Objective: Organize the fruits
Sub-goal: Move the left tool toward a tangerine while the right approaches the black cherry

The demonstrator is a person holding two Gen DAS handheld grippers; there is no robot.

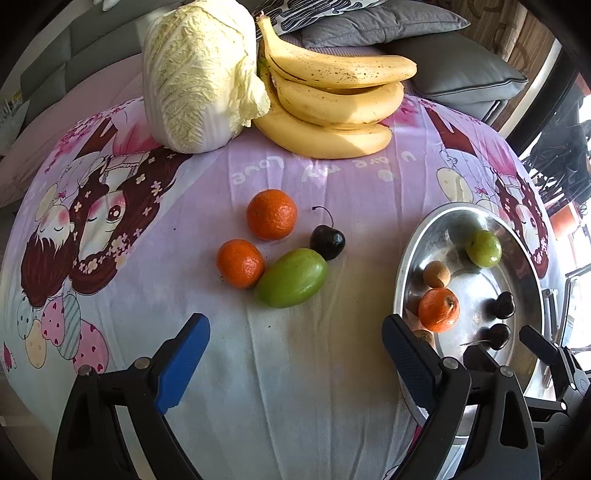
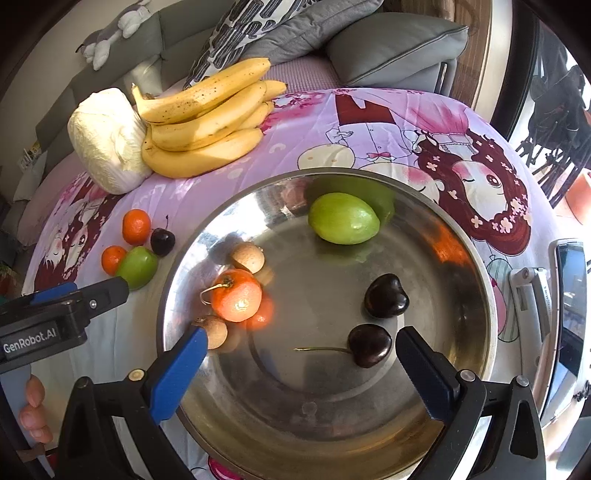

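Still loose near the tabletop's middle, the green fruit (image 1: 291, 278) looks light, firm and smooth, best pinched across its narrow waist by the left gripper (image 1: 295, 354), jaws spread and empty.

Two steep downward wrist views, left over cloth (image 1: 295, 369), right over bowl (image 2: 491, 295) (bowl shared).

Spread under everything: a lilac tablecloth (image 1: 295, 369) printed with cartoon girls, balloons and pale lettering. At its far edge, a napa cabbage (image 1: 195, 74) lying on its side. Behind, a grey sofa (image 2: 110, 70) with a plain grey cushion (image 2: 395, 48), a black-and-white patterned pillow (image 2: 236, 33) and a grey plush toy (image 2: 114, 29) on its backrest. At the right edge, a phone (image 2: 570, 314).
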